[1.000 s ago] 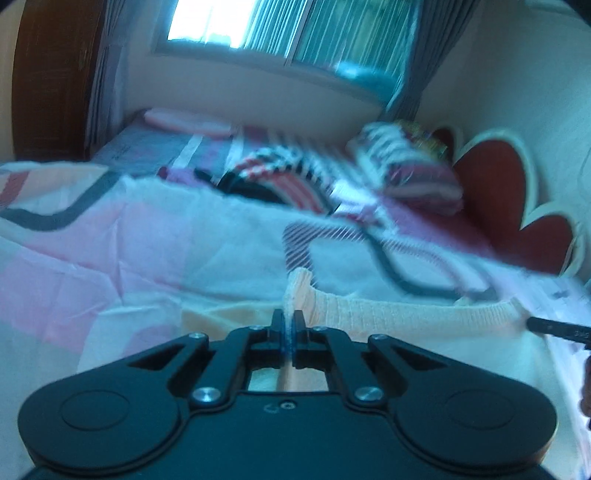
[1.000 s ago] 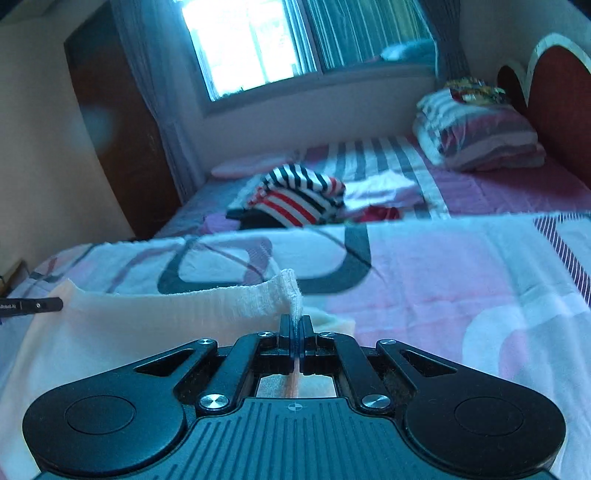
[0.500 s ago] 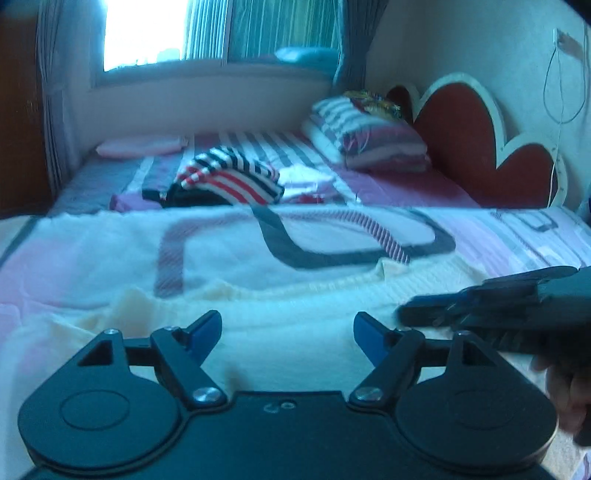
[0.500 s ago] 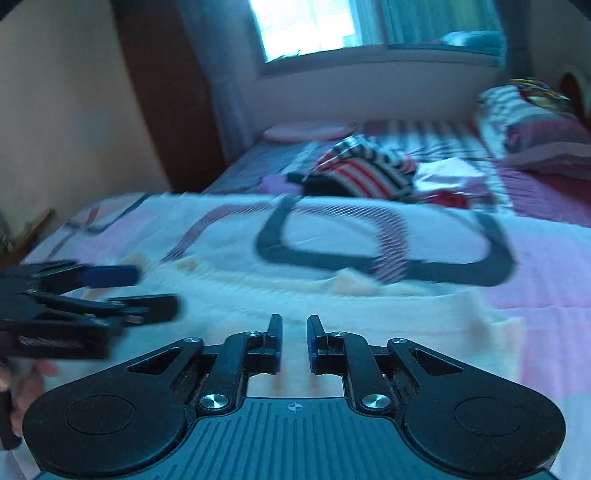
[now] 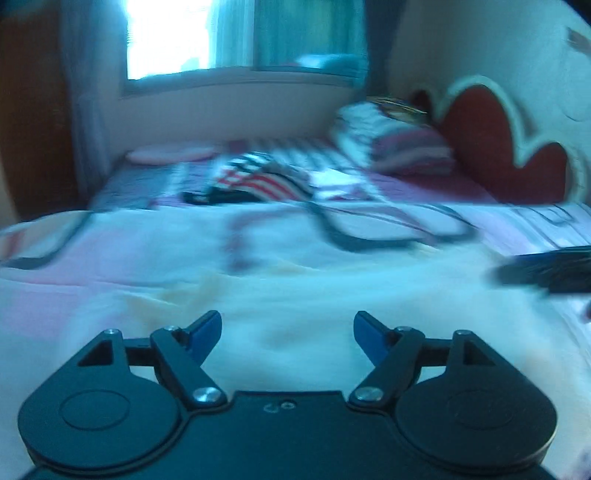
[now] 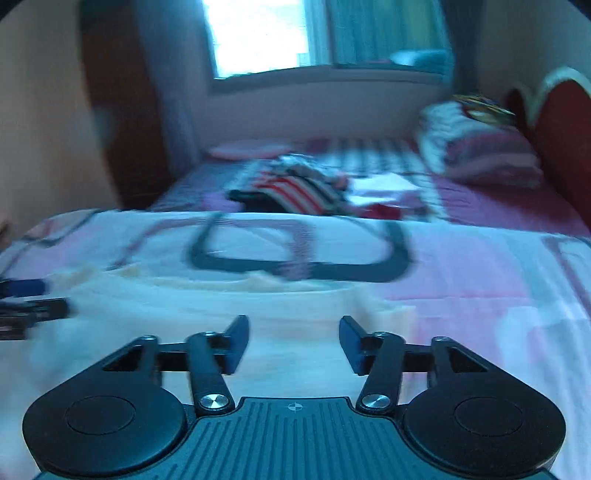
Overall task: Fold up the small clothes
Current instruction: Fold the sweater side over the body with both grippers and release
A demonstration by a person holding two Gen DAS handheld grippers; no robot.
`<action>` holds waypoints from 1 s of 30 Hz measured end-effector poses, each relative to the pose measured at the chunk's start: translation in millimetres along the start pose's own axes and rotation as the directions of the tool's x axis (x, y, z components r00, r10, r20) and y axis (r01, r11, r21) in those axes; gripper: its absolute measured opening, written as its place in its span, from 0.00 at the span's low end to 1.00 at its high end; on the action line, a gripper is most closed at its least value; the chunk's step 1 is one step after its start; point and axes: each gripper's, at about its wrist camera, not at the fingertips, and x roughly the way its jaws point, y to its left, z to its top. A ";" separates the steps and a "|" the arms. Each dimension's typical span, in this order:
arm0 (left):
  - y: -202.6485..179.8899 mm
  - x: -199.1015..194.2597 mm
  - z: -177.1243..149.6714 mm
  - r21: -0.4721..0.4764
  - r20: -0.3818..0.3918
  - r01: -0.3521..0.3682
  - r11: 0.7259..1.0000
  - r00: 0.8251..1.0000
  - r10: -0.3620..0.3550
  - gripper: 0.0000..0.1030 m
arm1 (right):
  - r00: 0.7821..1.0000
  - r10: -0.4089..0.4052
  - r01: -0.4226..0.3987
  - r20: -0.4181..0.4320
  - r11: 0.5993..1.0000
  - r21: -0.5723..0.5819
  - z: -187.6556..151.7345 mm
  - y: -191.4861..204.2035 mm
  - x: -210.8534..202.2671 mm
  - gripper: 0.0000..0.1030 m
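The left gripper has its jaws released and standing wide, with nothing between them. Its blue fingertips hang just above a cream knitted garment, which lies flat on the bed and is not touched by them. The right gripper is also released: its jaws are opening at this moment, and there is only air between them, with the same garment below.

The garment is spread across the near part of the bed, on a white and pink bedcover that carries a dark curved pattern. In the right wrist view, the left gripper shows at the left edge, over the garment's end. In the left wrist view, the right gripper shows at the right edge, dark and blurred.

Farther back on the bed there is a pile of clothes with red, white and dark stripes. A stack of striped pillows lies beside a red headboard with a pale border. Behind the bed there is a bright window. Both pictures are blurred, so fine details of the garment cannot be told.
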 end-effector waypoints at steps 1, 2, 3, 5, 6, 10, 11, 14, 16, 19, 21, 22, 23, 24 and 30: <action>-15.4 4.7 -5.3 0.038 -0.021 0.002 0.999 1.000 -0.002 0.75 | 0.999 0.011 -0.012 -0.039 0.999 -0.035 -6.1 11.5 7.7 0.52; -26.4 14.5 -11.7 0.067 -0.064 -0.003 0.998 0.998 0.007 0.77 | 0.996 -0.020 0.014 -0.087 0.998 -0.064 -15.3 20.8 20.5 0.52; -29.9 19.8 -17.2 0.069 -0.069 -0.016 0.998 0.997 0.020 0.78 | 0.998 -0.038 0.033 -0.054 0.996 -0.083 -20.1 24.2 23.1 0.52; -26.5 16.8 -18.3 0.034 -0.051 -0.011 0.999 0.999 0.013 0.78 | 0.997 -0.048 0.044 -0.066 0.997 -0.058 -15.8 23.6 23.8 0.52; -25.4 11.6 -15.1 0.027 -0.058 -0.017 0.999 0.998 0.019 0.76 | 0.996 -0.062 0.058 -0.059 0.997 -0.058 -13.0 25.3 17.8 0.52; -26.7 -22.6 -20.6 -0.023 0.000 0.012 1.000 1.000 -0.012 0.76 | 0.999 -0.010 0.005 -0.043 0.994 -0.107 -23.1 42.2 -6.6 0.52; -31.3 -22.3 -23.9 -0.022 -0.008 0.029 0.999 1.000 -0.029 0.76 | 0.998 0.004 -0.010 -0.061 0.994 -0.112 -28.4 46.1 -5.3 0.52; -37.8 -10.9 -38.7 0.035 -0.060 -0.019 0.999 0.998 0.021 0.78 | 0.997 -0.024 0.014 -0.073 0.991 -0.134 -46.5 45.2 -2.4 0.52; -24.4 -15.2 -49.1 0.028 -0.029 -0.012 1.000 1.000 0.013 0.79 | 0.996 -0.064 0.061 -0.063 0.996 -0.059 -47.2 24.6 -9.4 0.52; -9.5 -25.4 -51.5 0.029 -0.040 -0.039 0.999 0.998 0.041 0.77 | 0.990 -0.126 0.126 -0.068 0.992 0.000 -49.4 2.1 -24.6 0.52; -6.9 -33.9 -50.4 0.002 -0.055 -0.048 0.999 0.997 0.048 0.76 | 0.989 -0.143 0.144 -0.040 0.990 0.001 -49.7 7.4 -42.0 0.51; -8.5 -43.2 -50.7 -0.017 -0.046 -0.055 0.998 0.997 0.055 0.75 | 0.991 -0.133 0.133 -0.009 0.991 -0.005 -51.0 13.7 -54.1 0.51; -11.7 -53.2 -53.0 -0.031 -0.029 -0.046 0.998 0.999 0.046 0.76 | 0.993 -0.114 0.114 0.014 0.994 0.003 -54.1 20.9 -67.5 0.51; -16.2 -62.9 -57.6 -0.051 -0.020 -0.029 0.998 0.999 0.028 0.76 | 0.995 -0.093 0.093 0.024 0.996 0.016 -58.0 27.7 -76.8 0.51; -64.7 -72.5 -96.2 -0.005 -0.067 -0.011 1.000 0.998 0.010 0.77 | 0.997 0.004 -0.006 -0.077 0.999 -0.032 -110.3 89.7 -75.3 0.33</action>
